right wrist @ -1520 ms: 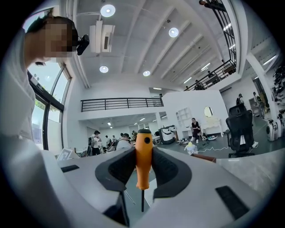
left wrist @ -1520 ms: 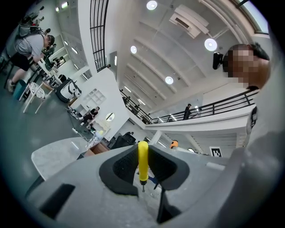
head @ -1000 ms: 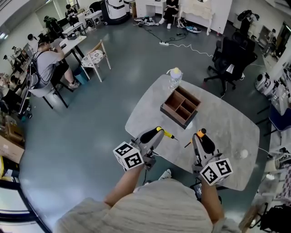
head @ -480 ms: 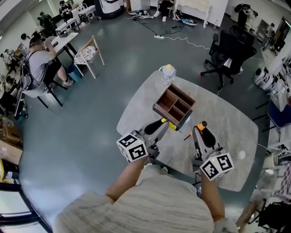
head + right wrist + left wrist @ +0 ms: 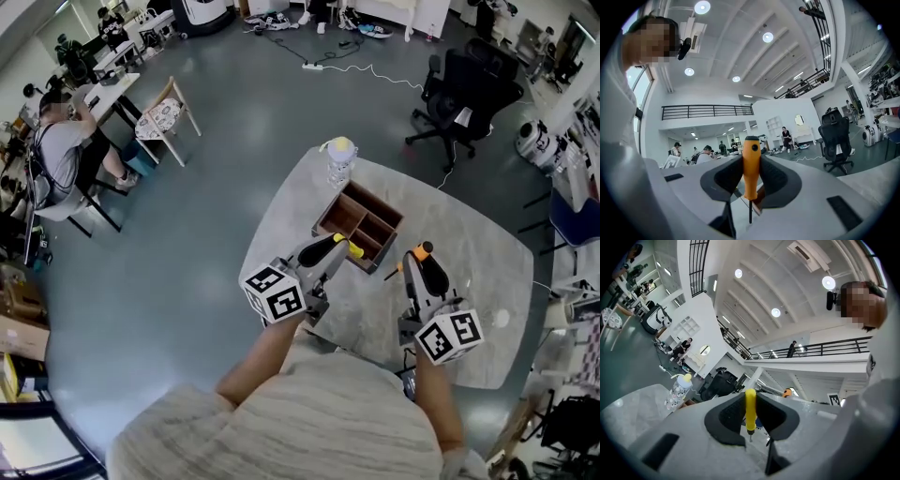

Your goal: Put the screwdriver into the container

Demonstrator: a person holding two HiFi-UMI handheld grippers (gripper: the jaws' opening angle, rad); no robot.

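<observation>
A wooden container [image 5: 364, 221] with several compartments stands on the grey table [image 5: 469, 248]. My left gripper [image 5: 336, 247] is shut on a yellow-handled screwdriver [image 5: 353, 249], whose end reaches the container's near rim. In the left gripper view the yellow screwdriver [image 5: 750, 409] stands upright between the dark pads, tip down. My right gripper [image 5: 420, 259], to the right of the container, is shut on an orange-handled screwdriver [image 5: 421, 250]. Its thin shaft points left. The right gripper view shows that orange screwdriver [image 5: 751, 168] clamped upright.
A clear bottle with a yellow cap [image 5: 338, 161] stands on the table just behind the container and also shows in the left gripper view as the bottle [image 5: 679, 389]. A black office chair [image 5: 469, 89] stands beyond the table. A person sits at a desk [image 5: 61, 150] far left.
My left gripper has carried the yellow screwdriver forward and right, from the table's near edge up to the container's near rim. The right gripper has stayed about where it was.
</observation>
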